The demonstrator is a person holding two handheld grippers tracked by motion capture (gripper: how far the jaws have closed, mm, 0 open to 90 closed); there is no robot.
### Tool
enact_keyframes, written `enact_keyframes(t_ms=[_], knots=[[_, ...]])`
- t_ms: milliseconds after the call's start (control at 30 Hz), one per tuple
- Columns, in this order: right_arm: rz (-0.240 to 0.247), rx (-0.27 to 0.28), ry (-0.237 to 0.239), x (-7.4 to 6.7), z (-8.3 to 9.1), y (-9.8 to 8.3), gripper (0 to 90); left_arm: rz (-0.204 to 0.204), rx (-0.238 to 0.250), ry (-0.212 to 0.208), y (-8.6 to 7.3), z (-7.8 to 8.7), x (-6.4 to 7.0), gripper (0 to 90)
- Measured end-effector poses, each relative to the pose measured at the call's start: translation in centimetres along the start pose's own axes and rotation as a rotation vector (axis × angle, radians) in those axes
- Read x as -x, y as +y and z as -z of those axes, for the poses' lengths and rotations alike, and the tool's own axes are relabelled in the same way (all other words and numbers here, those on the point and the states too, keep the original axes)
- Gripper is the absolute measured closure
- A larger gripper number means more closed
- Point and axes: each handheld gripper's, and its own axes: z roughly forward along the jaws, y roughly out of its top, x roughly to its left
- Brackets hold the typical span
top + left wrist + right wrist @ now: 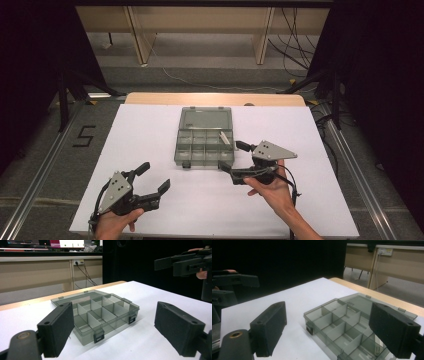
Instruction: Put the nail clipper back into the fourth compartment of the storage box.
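Both tongs spread wide, nothing between the jaws. Left tongs (153,181) near the front-left of the worktop, right tongs (233,161) just beside the front-right corner of the organizer box (205,137), not touching it.

Worktop (150,130) is covered in white sheet, wood edge showing at the far side. Dark curtains on both sides, grey floor, a "5" marked (84,136) on the floor to the left, wooden furniture and loose cables (295,40) behind.

Left hand (114,223) grips its tool from the bottom edge, jaws aimed forward-right. Right hand (274,190) holds its tool with jaws pointing left toward the box.

Box sits mid-worktop, smoky translucent plastic, lid open and lying flat behind it, divided into compartments, two dark latches (99,336) on the front wall. Small pale item in the right-hand compartments; can't tell what.
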Motion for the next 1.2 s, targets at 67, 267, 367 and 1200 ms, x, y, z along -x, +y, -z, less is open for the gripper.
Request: enact_keyframes(t_ms=[67, 267, 367, 1200], knots=[[-0.009, -0.001, -0.001, -0.2, 0.2, -0.2, 15.9, 0.0, -0.002, 0.0, 0.0, 0.0, 0.0, 15.6], [-0.009, 0.007, 0.009, -0.5, 0.9, -0.7, 15.9, 0.0, -0.002, -0.001, 0.0, 0.0, 0.0, 15.6], [-0.014, 0.002, 0.005, -0.6, 1.3, -0.9, 15.9, -0.001, -0.003, -0.003, 0.0, 0.0, 0.0, 15.6], [-0.041, -0.012, -0.058, -0.7, 5.1, -4.5, 15.8, -0.001, -0.013, -0.013, -0.1, -0.1, 0.2, 15.6]])
